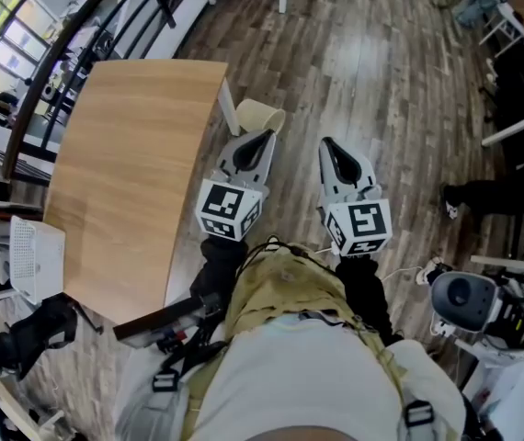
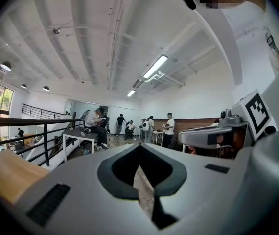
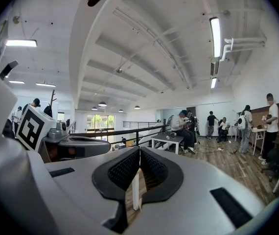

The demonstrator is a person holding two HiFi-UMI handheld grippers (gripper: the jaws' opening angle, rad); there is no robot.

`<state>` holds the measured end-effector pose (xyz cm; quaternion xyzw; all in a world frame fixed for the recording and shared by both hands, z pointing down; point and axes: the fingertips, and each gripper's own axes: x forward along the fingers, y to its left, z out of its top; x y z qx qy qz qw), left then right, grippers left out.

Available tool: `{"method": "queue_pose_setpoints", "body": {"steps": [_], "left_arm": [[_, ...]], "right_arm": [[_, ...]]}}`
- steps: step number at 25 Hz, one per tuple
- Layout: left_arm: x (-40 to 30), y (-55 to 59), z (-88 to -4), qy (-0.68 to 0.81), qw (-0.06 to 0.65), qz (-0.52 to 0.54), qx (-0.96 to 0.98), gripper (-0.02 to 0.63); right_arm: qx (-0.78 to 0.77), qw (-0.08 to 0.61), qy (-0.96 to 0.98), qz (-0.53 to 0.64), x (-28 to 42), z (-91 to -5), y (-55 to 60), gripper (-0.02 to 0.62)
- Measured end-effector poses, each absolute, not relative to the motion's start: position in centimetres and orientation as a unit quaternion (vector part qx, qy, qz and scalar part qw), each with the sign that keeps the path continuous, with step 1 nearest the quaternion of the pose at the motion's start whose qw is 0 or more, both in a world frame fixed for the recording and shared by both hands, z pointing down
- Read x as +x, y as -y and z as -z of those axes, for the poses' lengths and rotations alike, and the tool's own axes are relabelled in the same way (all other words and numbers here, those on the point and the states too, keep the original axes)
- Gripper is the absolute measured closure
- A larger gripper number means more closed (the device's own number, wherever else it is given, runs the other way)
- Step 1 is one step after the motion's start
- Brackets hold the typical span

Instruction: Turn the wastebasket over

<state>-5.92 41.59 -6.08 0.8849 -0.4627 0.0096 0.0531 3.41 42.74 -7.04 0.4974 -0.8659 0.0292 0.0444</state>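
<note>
Left gripper [image 1: 267, 136]: the jaws were closed tip to tip with nothing between them, and it pointed level, out over the floor [image 1: 381, 72].
Right gripper [image 1: 328, 143]: its jaws were also pressed together and empty. It was held alongside the left one with a clear gap between the two.
Wastebasket [image 1: 258, 116]: cream-coloured, it sat on the floor just ahead of and below the left gripper's tip, ahead and to the left of the right gripper. Its open mouth showed to the head view, but whether it stood upright or lay tipped could not be told. Neither gripper view showed it.
Table [image 1: 124, 173]: wooden, it stood to the left of the left gripper, and its white leg [image 1: 229, 107] was just beside the basket.
Contact: there was none, as both grippers were apart from the basket.
Done so far: by the look of it, only the approach; the basket had not been gripped.
Left to do: most likely lower the grippers, open the jaws, take the rim or wall, and turn the basket over.
</note>
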Motion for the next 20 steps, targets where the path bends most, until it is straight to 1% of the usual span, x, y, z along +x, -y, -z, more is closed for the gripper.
{"method": "queue_pose_setpoints", "body": {"steps": [12, 20], "left_arm": [[-6.8, -41.1, 3.9, 0.44, 0.105, 0.003, 0.892, 0.604], [-5.9, -36.7, 2.1, 0.46, 0.11, -0.011, 0.881, 0.604]], "right_arm": [[0.5, 0.076, 0.861, -0.05, 2.2, 4.4, -42.7, 0.574], [0.483, 0.076, 0.87, -0.065, 3.7, 2.5, -36.8, 0.574]]}}
